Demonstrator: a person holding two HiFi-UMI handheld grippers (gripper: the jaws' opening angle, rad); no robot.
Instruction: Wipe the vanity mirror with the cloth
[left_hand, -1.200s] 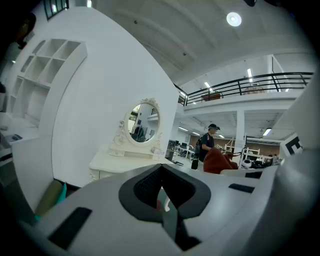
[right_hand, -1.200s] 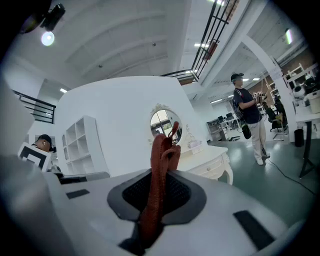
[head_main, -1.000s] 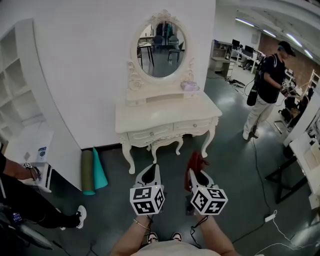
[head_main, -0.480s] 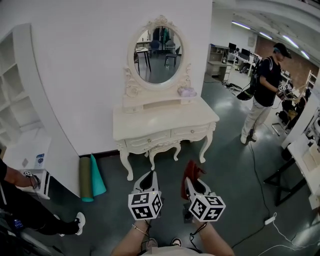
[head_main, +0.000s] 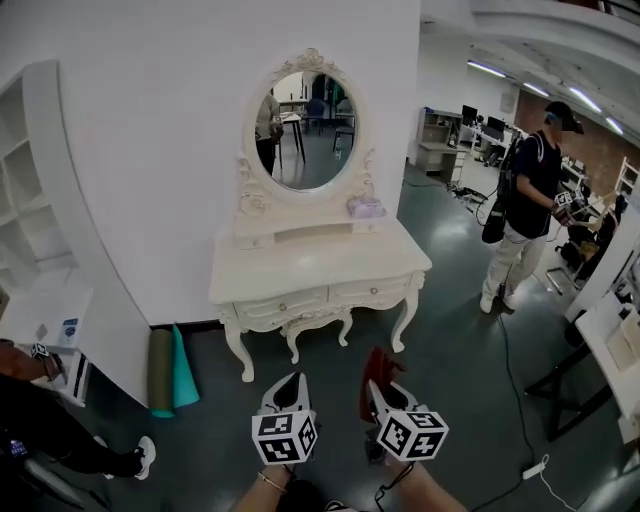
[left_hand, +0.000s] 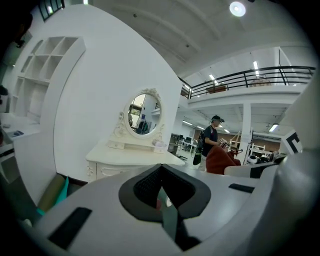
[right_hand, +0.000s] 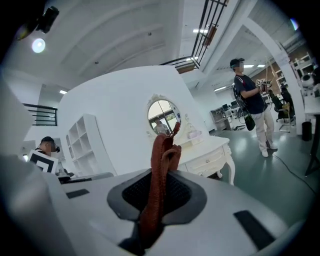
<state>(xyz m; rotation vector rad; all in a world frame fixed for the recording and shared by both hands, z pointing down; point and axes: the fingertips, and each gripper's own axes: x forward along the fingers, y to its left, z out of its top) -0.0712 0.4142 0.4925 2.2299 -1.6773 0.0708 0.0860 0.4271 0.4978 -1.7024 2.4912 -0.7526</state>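
My right gripper (head_main: 377, 392) clamps one limp red fabric cloth (head_main: 378, 362); left gripper (head_main: 285, 388) closed, empty; one oval white-framed vanity mirror (head_main: 303, 130).

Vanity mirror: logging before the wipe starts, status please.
Right hand-held gripper shut on red cloth; left hand-held gripper shut, empty. Vanity mirror ahead, not yet reached. Dressing table under it; bystander off right.

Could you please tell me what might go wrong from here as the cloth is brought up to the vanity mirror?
1. The red cloth is only pinched at its lower part by the right gripper, with most of it standing loose above the fingers, so it might slip out during wiping.
2. A small pale pink item sits on the shelf beside the vanity mirror; a wide stroke could knock it off.
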